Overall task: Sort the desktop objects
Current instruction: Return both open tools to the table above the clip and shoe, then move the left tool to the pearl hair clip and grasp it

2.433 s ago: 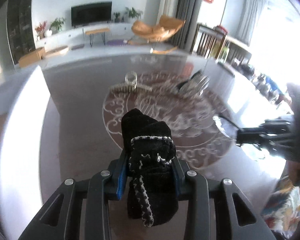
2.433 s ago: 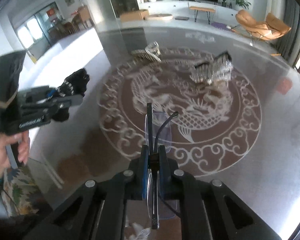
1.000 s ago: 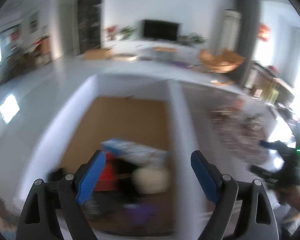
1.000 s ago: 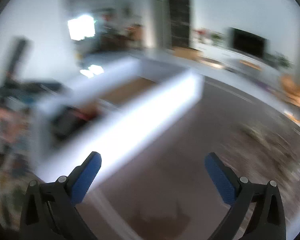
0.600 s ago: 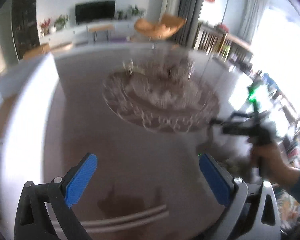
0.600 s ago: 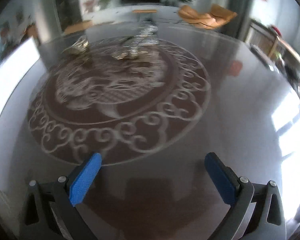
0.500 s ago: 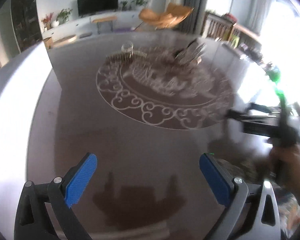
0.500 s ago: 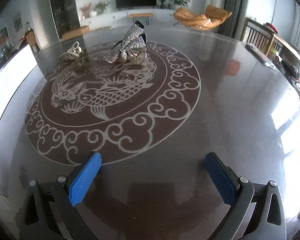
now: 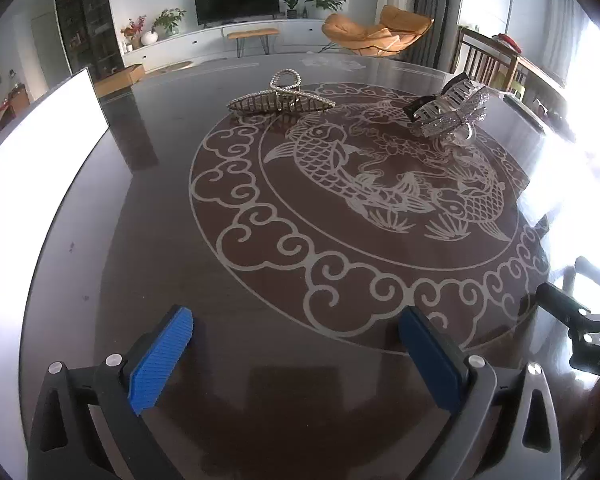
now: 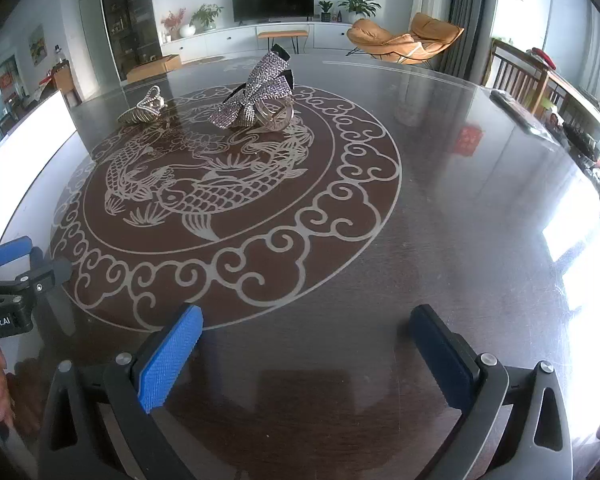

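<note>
A pearl hair claw (image 9: pixel 281 101) lies at the far middle of the dark round table (image 9: pixel 228 344); it also shows in the right wrist view (image 10: pixel 145 111). A glittery bow hair clip (image 9: pixel 452 114) lies to its right, also in the right wrist view (image 10: pixel 256 98). My left gripper (image 9: pixel 296 354) is open and empty above the table's near part. My right gripper (image 10: pixel 308 350) is open and empty too. Each gripper shows at the edge of the other's view.
A white storage box (image 9: pixel 32 148) stands along the table's left edge, also in the right wrist view (image 10: pixel 24 144). The table carries a fish pattern (image 9: pixel 364 176). Chairs and a sideboard stand beyond the table's far right.
Both grippers held items 2.4 s ago: the left a black sock, the right glasses. They swung over the white box, opened, and came back to the table empty.
</note>
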### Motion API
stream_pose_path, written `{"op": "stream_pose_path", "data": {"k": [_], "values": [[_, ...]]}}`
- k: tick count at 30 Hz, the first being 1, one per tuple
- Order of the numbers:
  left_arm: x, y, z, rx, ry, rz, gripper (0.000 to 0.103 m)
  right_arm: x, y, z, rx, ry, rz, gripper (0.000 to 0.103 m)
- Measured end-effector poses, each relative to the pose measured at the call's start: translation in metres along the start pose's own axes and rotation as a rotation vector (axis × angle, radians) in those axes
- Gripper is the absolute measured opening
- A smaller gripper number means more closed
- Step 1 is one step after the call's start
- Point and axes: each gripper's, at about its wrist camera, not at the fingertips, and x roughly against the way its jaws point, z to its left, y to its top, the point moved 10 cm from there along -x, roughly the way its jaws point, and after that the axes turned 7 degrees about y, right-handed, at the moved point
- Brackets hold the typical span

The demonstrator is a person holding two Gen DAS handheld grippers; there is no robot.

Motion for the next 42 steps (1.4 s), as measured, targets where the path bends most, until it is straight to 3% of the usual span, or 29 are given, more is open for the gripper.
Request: {"op": "stream_pose_path", "data": {"k": [39,42], "values": [[-0.0001,0.0011,-0.0014,0.001,0.006,0.010,0.103,0.0008,0.0000,-0.0017,0.000,0.001,0.000,0.103],[-0.0037,0.0087,0.0025,0.037,0.018,0.028,0.103,0.0008,-0.0001,-0.0017,0.000,0.000,0.000,0.103]]}}
